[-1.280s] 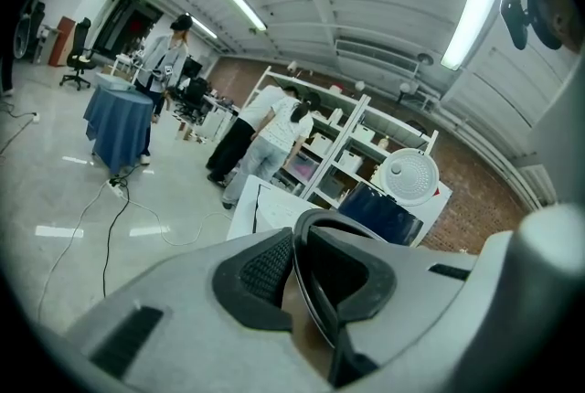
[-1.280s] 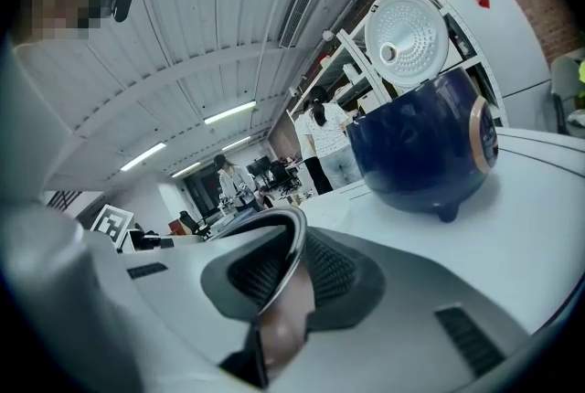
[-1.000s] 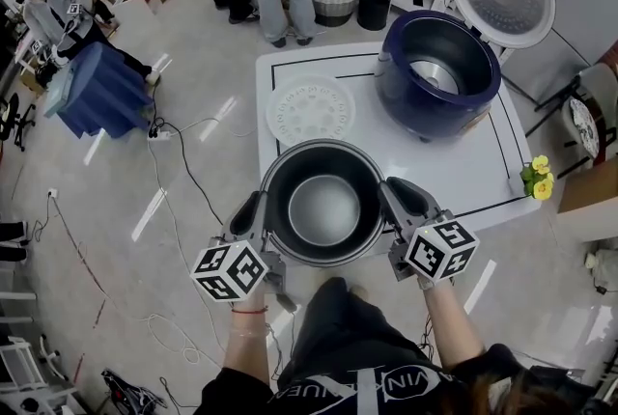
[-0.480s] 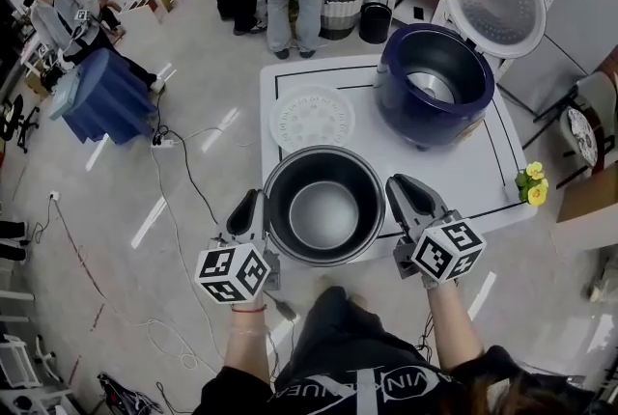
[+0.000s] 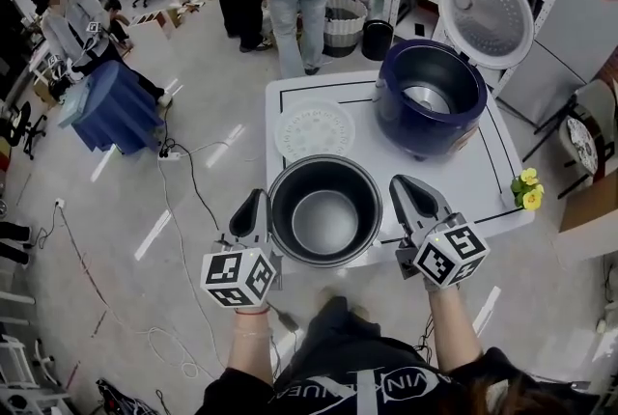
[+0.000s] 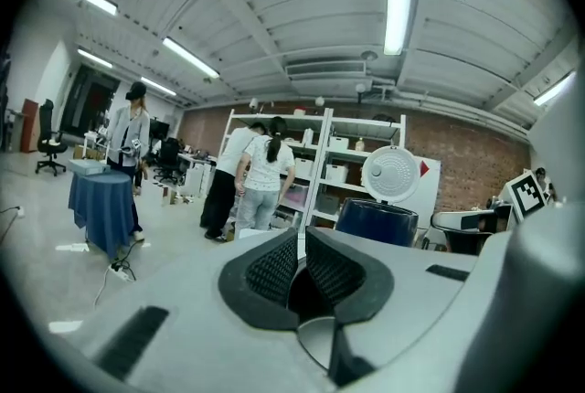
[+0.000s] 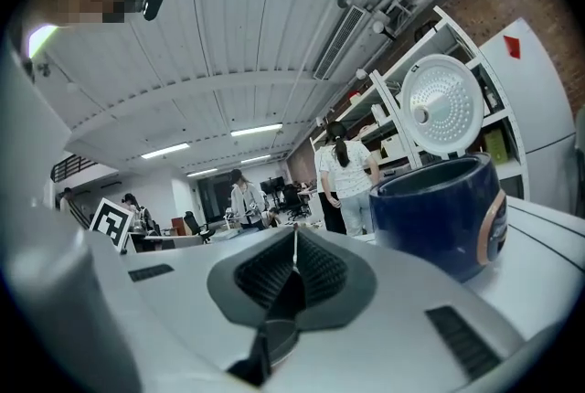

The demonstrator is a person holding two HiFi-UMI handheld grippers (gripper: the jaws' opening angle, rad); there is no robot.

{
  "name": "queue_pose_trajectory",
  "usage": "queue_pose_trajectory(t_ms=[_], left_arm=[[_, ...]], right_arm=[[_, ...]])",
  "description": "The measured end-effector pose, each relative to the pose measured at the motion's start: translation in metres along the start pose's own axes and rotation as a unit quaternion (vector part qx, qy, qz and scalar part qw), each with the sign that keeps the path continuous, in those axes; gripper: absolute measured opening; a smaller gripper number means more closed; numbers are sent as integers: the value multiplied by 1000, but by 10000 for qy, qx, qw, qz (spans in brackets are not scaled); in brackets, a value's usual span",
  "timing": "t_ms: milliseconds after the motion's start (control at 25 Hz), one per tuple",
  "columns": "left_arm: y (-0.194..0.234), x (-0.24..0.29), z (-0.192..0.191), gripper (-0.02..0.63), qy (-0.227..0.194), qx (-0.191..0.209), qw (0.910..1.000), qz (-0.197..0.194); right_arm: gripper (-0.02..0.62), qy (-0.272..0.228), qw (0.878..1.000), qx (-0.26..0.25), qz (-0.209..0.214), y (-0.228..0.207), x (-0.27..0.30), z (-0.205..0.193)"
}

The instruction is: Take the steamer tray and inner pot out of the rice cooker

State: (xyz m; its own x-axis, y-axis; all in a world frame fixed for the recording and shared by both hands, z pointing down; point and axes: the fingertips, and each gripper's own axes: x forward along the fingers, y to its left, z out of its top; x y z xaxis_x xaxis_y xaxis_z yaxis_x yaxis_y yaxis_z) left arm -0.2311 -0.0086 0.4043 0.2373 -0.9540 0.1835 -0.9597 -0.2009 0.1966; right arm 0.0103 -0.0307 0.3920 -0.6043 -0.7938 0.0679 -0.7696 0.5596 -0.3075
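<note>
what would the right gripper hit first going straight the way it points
Nothing near: ahead of the right gripper the way looks free over the table, just left of the cooker; depth is unclear.

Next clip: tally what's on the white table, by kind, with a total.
Rice cooker, lid open: 1
Steamer tray: 1
Inner pot: 1
Yellow flower bunch: 1
Total: 4

Bright, evenly lit — fisheye-warped edges

Overhead, two level; rice cooker (image 5: 423, 139) shared
</note>
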Motion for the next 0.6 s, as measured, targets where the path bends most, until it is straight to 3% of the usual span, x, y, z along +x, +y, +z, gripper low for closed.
queue_pose_trajectory(t_ms=[600], left_arm=[[-21,-25,54,28,-629,225,9978,-7]], right_arm=[[-2,-464,9980,-388,196,21,-20,47]])
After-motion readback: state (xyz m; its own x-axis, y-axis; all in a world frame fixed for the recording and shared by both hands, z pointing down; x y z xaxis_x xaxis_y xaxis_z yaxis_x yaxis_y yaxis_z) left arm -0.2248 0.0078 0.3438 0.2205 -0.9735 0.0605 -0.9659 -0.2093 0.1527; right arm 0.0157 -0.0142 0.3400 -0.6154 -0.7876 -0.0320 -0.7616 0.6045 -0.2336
